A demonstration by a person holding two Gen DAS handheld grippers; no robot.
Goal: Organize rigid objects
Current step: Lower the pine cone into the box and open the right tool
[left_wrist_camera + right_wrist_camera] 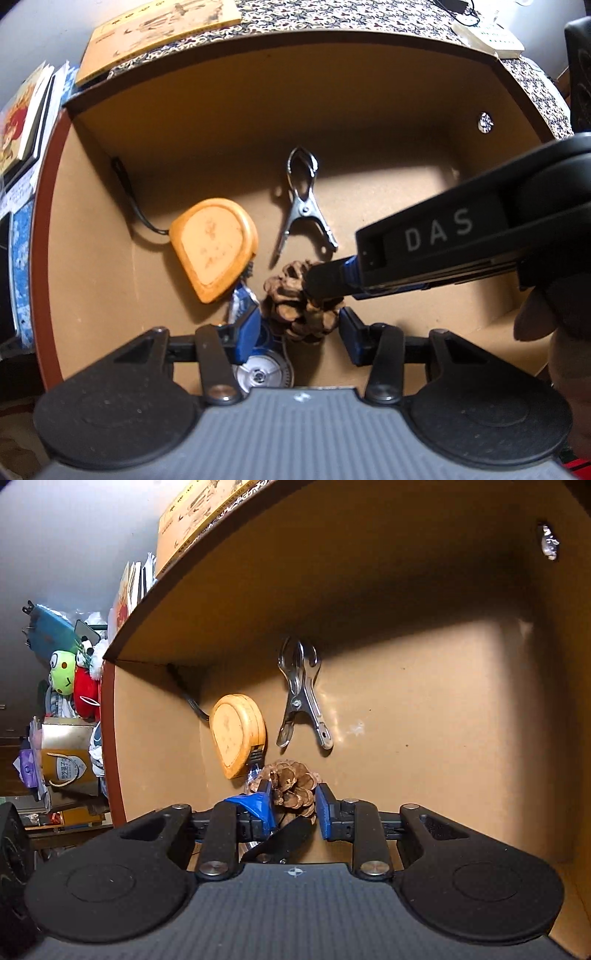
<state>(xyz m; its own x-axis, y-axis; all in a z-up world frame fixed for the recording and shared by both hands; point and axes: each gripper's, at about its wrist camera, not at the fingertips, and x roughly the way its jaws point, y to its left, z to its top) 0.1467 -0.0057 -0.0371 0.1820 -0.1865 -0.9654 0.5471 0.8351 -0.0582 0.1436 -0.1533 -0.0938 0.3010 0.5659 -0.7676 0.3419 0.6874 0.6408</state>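
A brown fibreboard box filled both views. The pine cone sat near its front edge, beside the yellow tape measure and metal clip. Both the left gripper and right gripper stood open around it, pads apart. Only one should close, squarely, gently.

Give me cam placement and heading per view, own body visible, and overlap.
Left wrist: behind the left tongs, looking down into the box at the pine cone; the right tongs and a thumb show.
Right wrist: behind the right tongs, looking lower along the box floor at the pine cone.
Shared: pine cone, metal clip, tape measure, box.
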